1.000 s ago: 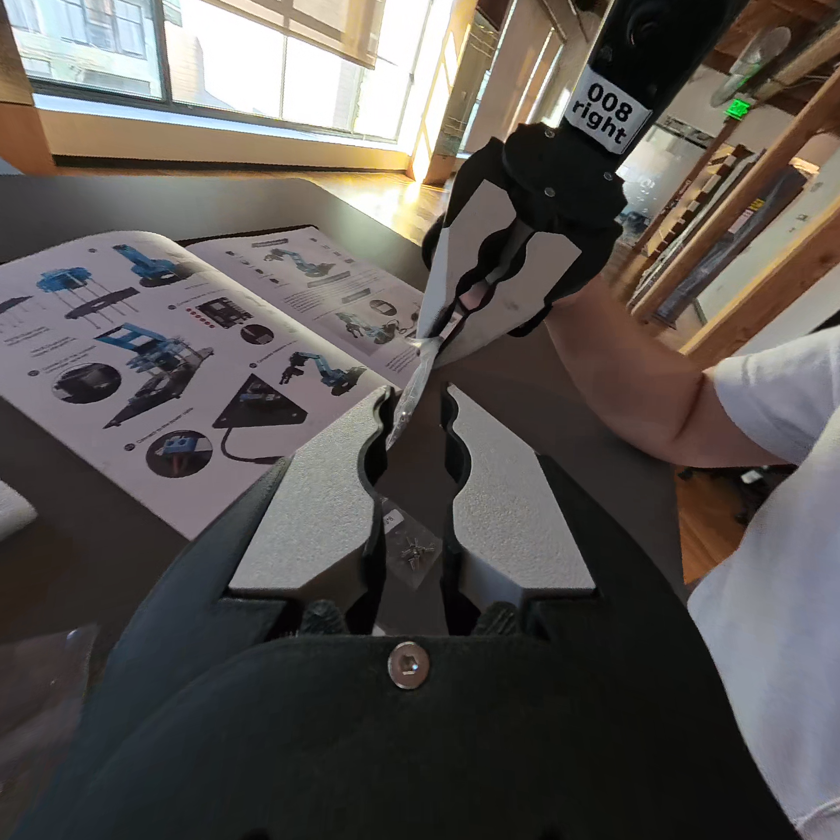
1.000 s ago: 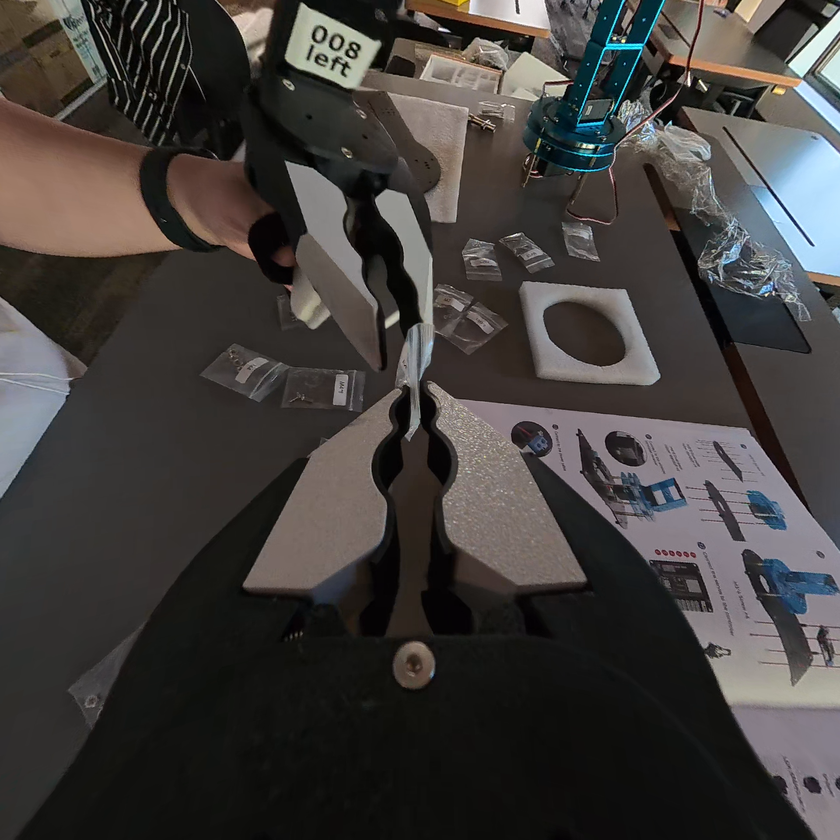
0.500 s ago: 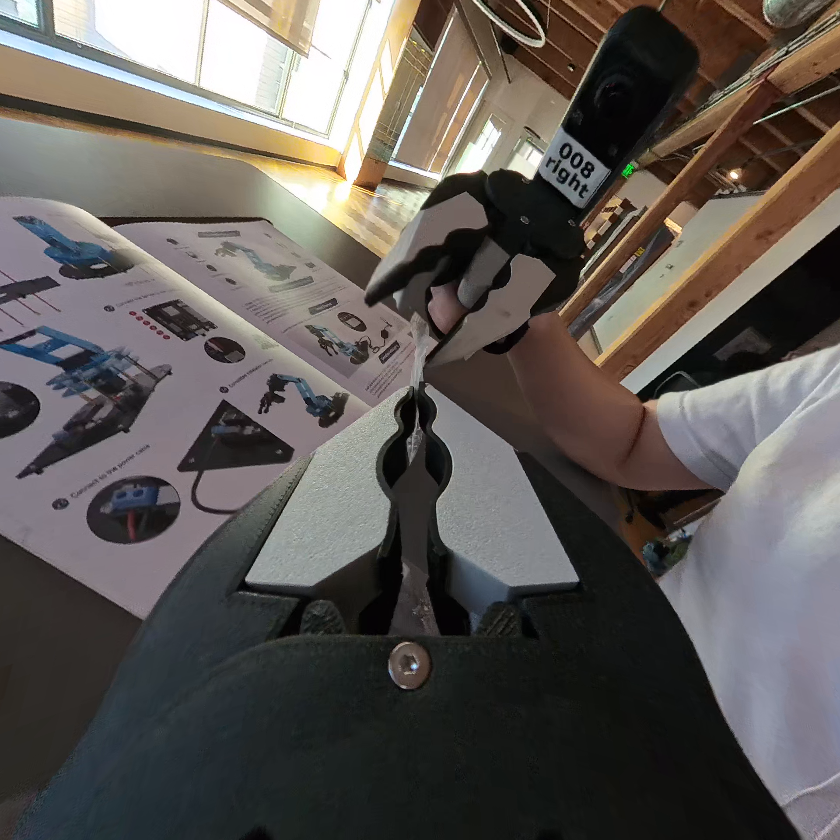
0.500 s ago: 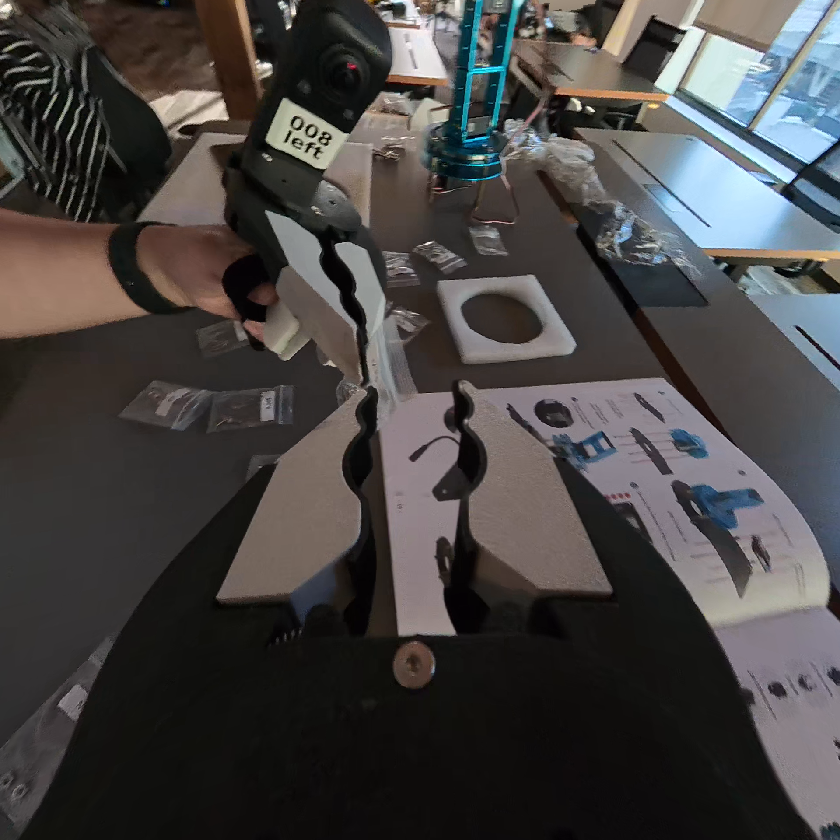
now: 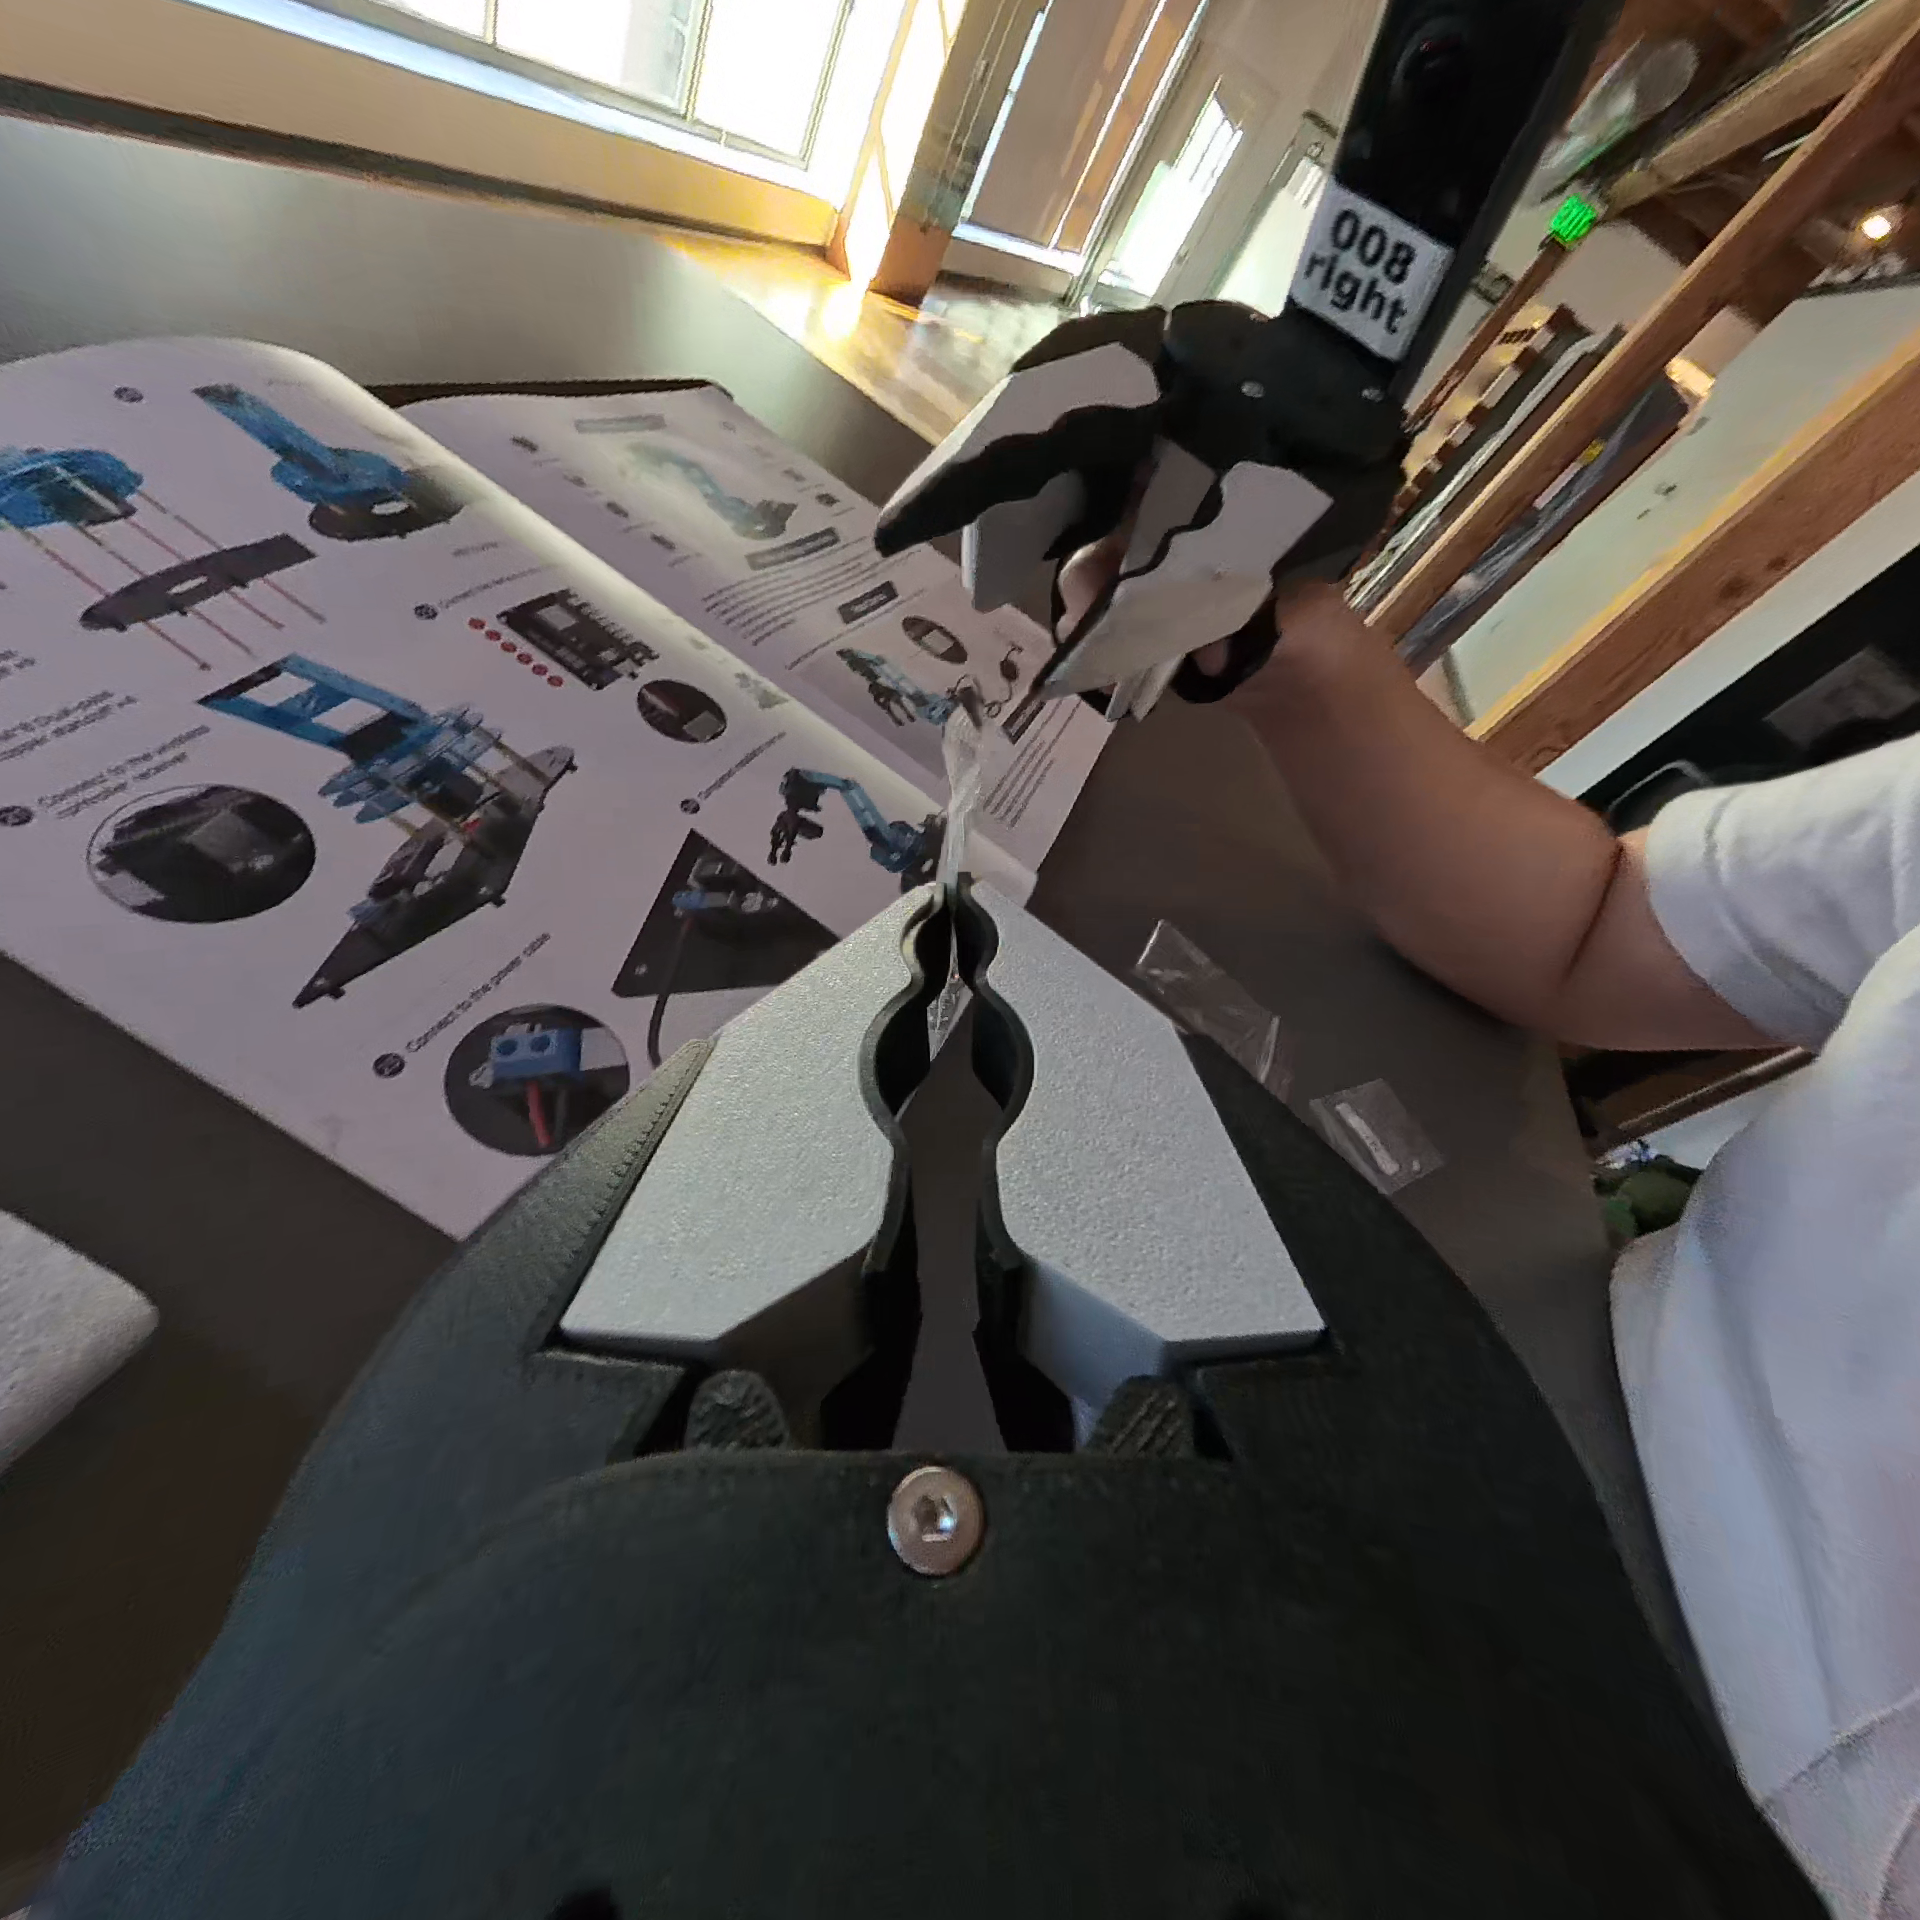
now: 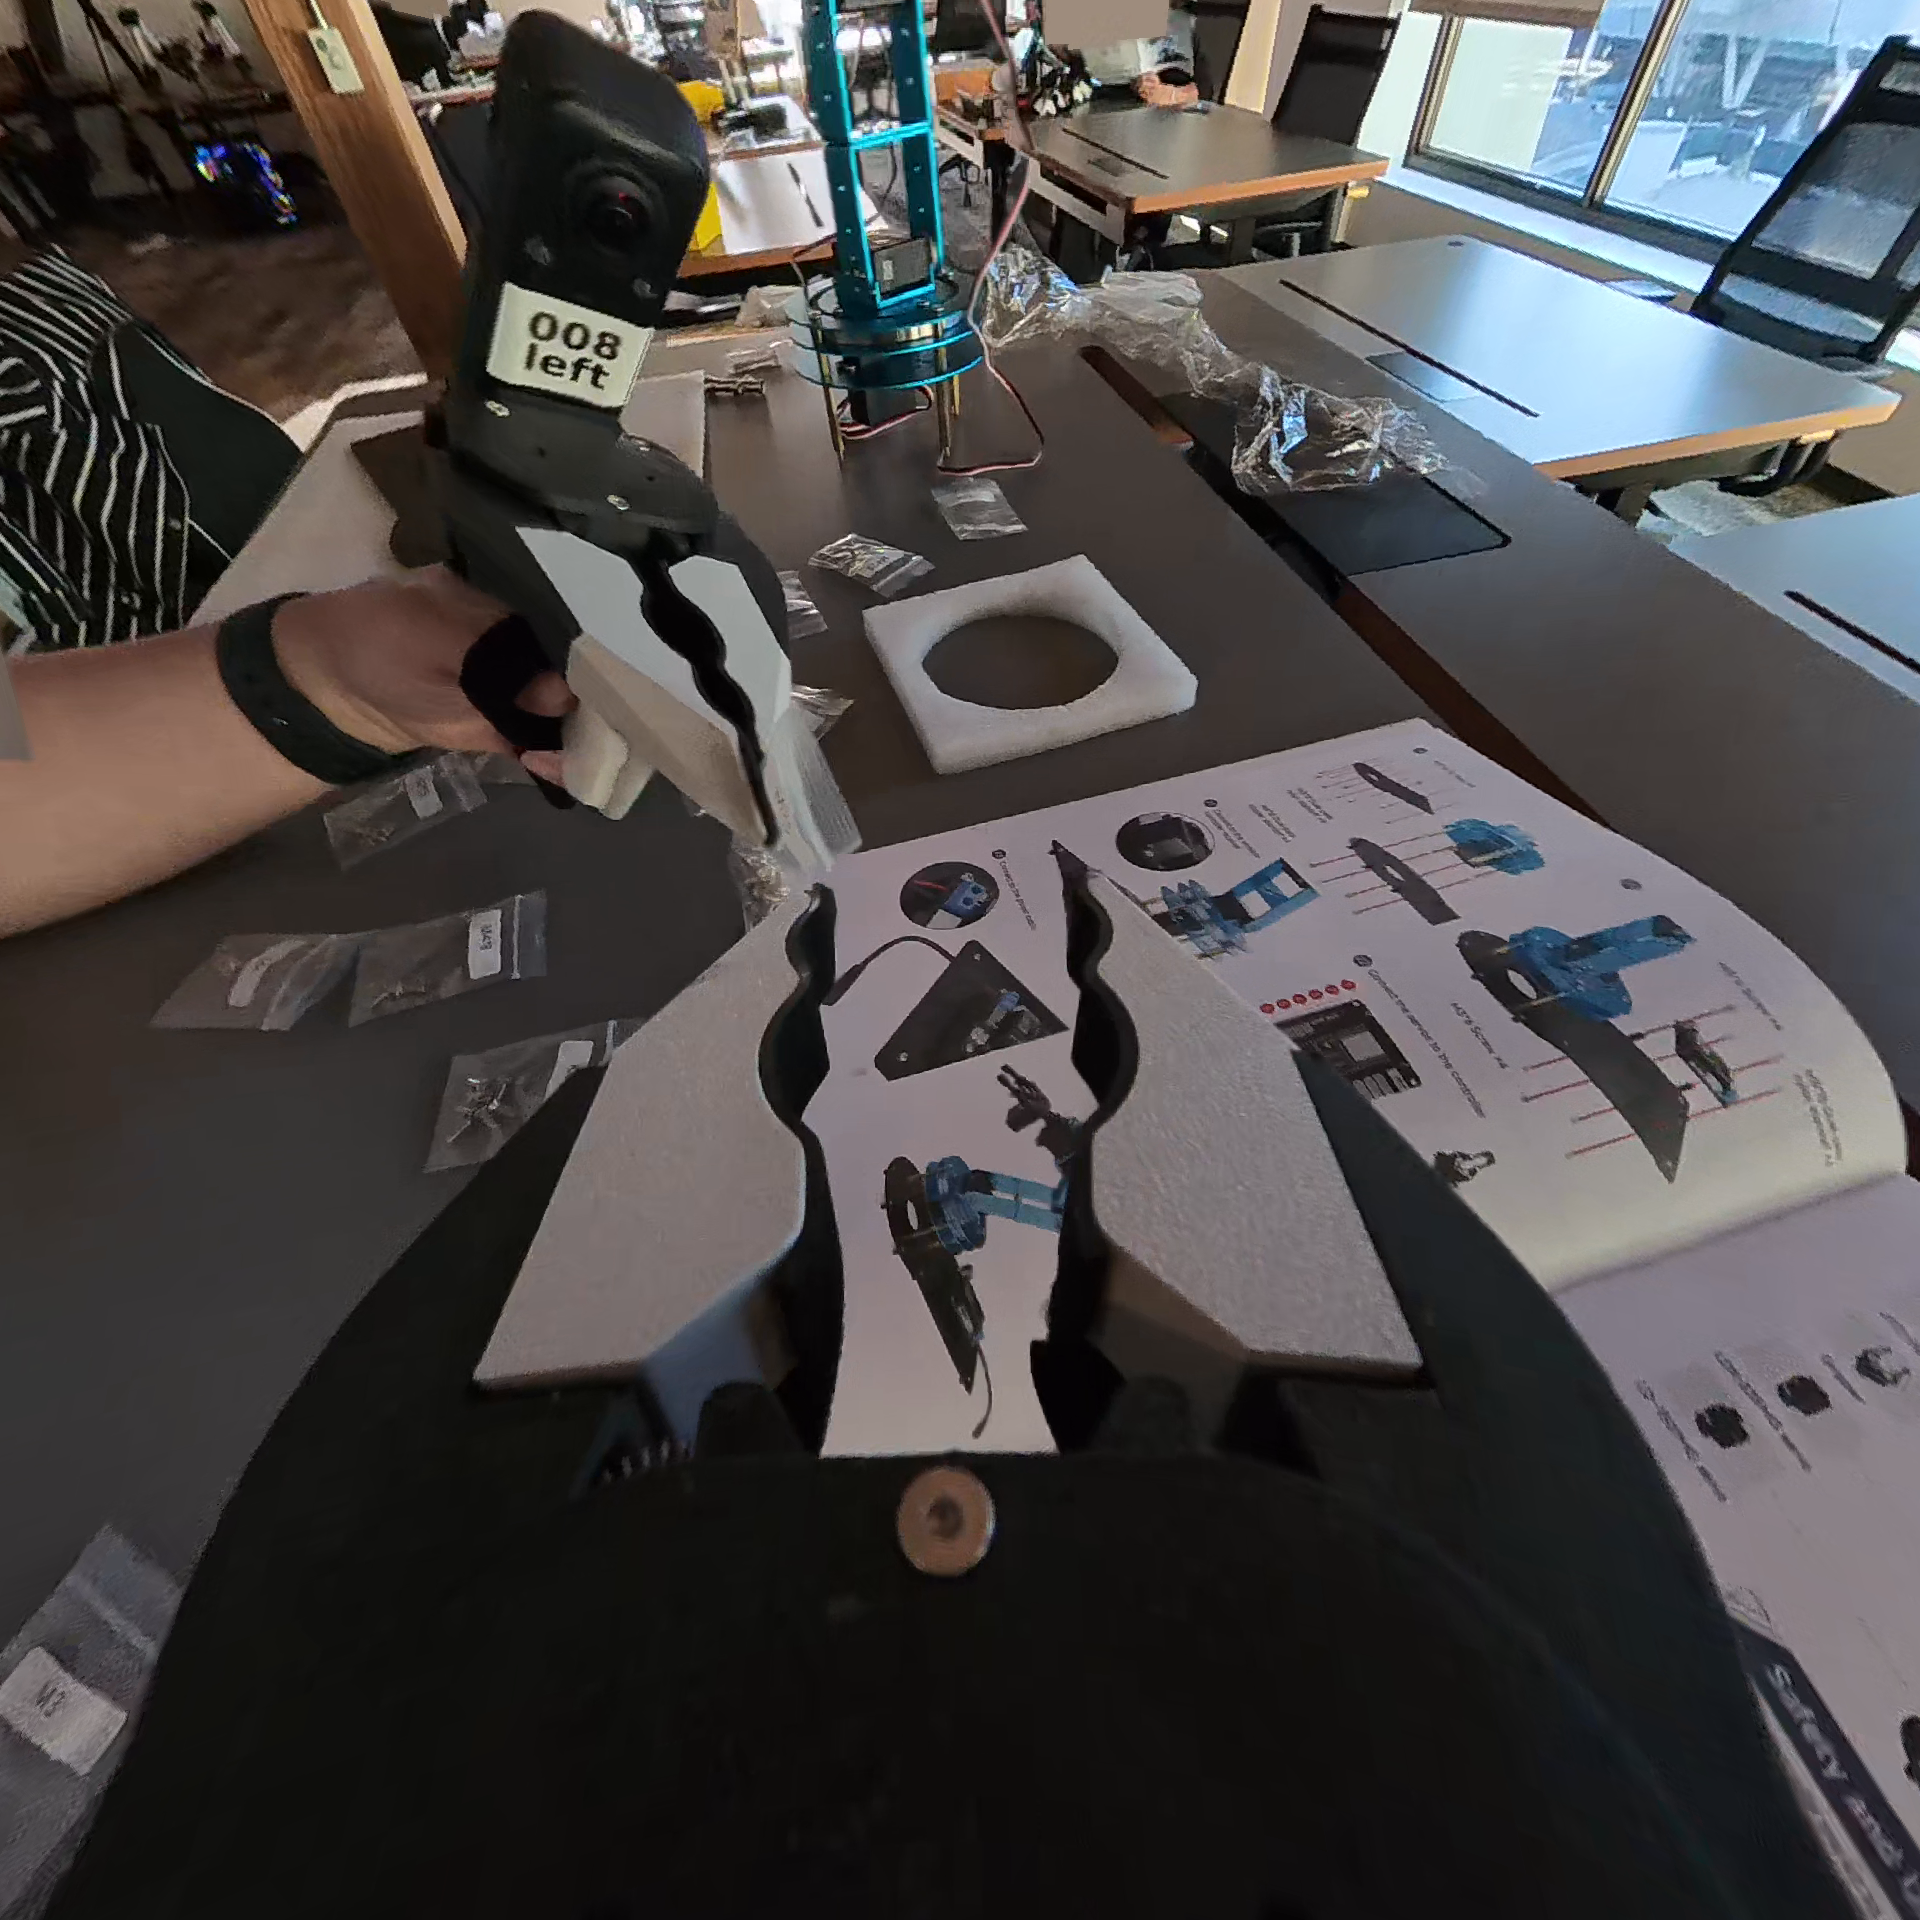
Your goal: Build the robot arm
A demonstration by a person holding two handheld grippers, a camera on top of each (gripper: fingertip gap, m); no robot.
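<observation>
My left gripper [image 5: 957, 902] is shut on a small clear plastic bag [image 5: 961, 800], pinched at its fingertips and held above the dark table [image 5: 1247, 831]. It also shows in the right wrist view [image 6: 771, 821], with the bag [image 6: 816, 795] sticking out of its tips. My right gripper [image 6: 945, 899] is open and empty. It hovers over an open instruction manual [image 6: 1351, 987], just right of the left gripper's tips. In the left wrist view the right gripper [image 5: 966, 613] hangs open just above the bag, apart from it.
The manual [image 5: 416, 675] lies open on the table. Several small bags of hardware [image 6: 447, 956] lie at the left. A white foam square with a round hole [image 6: 1029, 665], a blue robot arm base [image 6: 883, 332] and crumpled plastic wrap [image 6: 1299, 416] sit farther back. Two more bags [image 5: 1205, 987] lie near the person's arm. The left gripper's tips are roughly 7 cm from the right gripper's.
The right gripper, shut on the bag a second ago, let go, opened wide and drew back over the manual. The left gripper closed on the bag and now holds it alone.
</observation>
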